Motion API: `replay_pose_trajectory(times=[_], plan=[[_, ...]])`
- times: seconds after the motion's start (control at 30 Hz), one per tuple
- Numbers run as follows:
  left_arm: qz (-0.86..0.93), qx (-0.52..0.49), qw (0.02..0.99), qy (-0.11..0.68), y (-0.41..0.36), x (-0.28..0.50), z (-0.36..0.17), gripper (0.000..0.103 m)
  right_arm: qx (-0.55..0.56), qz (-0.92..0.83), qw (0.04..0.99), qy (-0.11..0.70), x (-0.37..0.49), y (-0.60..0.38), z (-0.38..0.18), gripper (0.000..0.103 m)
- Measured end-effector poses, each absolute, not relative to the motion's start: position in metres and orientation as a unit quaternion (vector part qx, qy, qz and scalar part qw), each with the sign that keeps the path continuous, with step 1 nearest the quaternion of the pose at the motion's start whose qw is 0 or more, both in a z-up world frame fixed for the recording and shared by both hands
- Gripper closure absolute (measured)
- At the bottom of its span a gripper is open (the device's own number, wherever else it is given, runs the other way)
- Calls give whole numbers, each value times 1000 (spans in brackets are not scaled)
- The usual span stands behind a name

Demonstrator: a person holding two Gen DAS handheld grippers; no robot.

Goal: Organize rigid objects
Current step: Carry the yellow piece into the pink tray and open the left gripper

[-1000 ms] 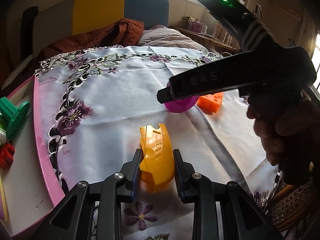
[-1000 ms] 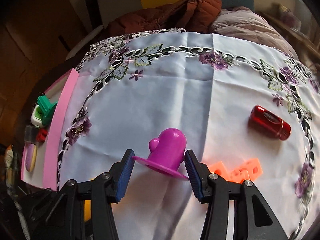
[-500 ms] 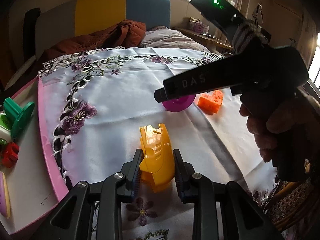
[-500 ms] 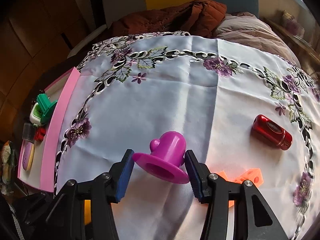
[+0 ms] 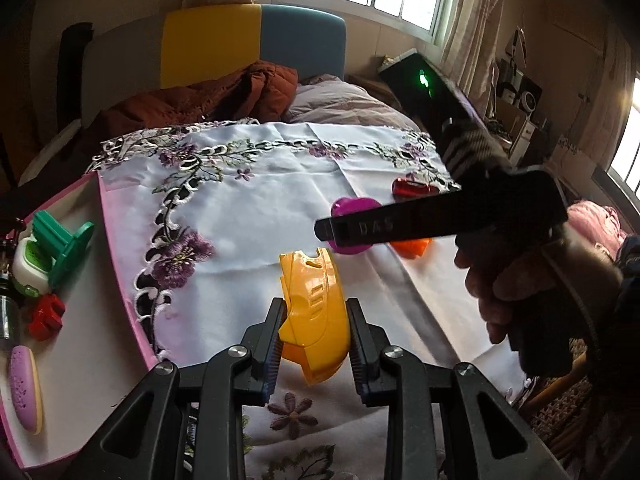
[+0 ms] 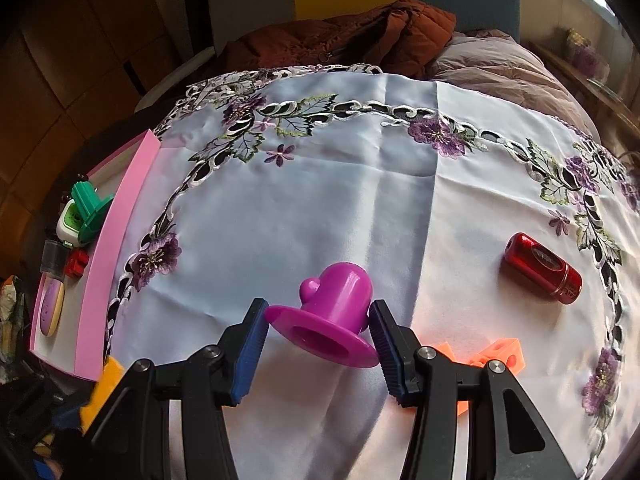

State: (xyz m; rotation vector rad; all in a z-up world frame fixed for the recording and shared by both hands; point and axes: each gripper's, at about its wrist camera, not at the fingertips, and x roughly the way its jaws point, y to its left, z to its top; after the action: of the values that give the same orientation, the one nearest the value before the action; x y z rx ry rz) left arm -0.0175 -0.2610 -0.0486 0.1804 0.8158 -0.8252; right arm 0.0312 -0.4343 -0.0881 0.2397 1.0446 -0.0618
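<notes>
My left gripper (image 5: 314, 344) is shut on a yellow curved plastic piece (image 5: 312, 312) and holds it above the embroidered white tablecloth (image 5: 248, 216). My right gripper (image 6: 318, 344) is shut on a purple bell-shaped piece (image 6: 332, 312), lifted and tilted above the cloth; it also shows in the left wrist view (image 5: 352, 210) behind the right gripper's body. An orange block with holes (image 6: 500, 354) and a red cylinder (image 6: 542, 274) lie on the cloth to the right.
A pink-edged tray (image 5: 116, 248) at the left holds a green piece (image 5: 66, 246), a white-green item (image 5: 30, 260), a red piece (image 5: 46, 316) and a purple oval (image 5: 26, 388). A brown jacket (image 6: 340, 40) lies behind the table.
Both grippers have lifted higher with their pieces and the views have swung towards the tray. The purple piece is tilted more.
</notes>
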Motion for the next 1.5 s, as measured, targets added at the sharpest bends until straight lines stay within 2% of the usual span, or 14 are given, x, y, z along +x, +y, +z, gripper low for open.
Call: replay_pose_trajectory(times=[0.6,1.0,1.5], plan=[[-338,54,866,365,-216,-7,-6,74,108,-35,857,502,31,-435,-90,51],[-297,36,880,368,-178,6,-3,74,109,-38,858,501,31,-435,-90,51],[-220,-55,891,393,-69,30,-8,74,104,-41,858,501,31,-435,-90,51]])
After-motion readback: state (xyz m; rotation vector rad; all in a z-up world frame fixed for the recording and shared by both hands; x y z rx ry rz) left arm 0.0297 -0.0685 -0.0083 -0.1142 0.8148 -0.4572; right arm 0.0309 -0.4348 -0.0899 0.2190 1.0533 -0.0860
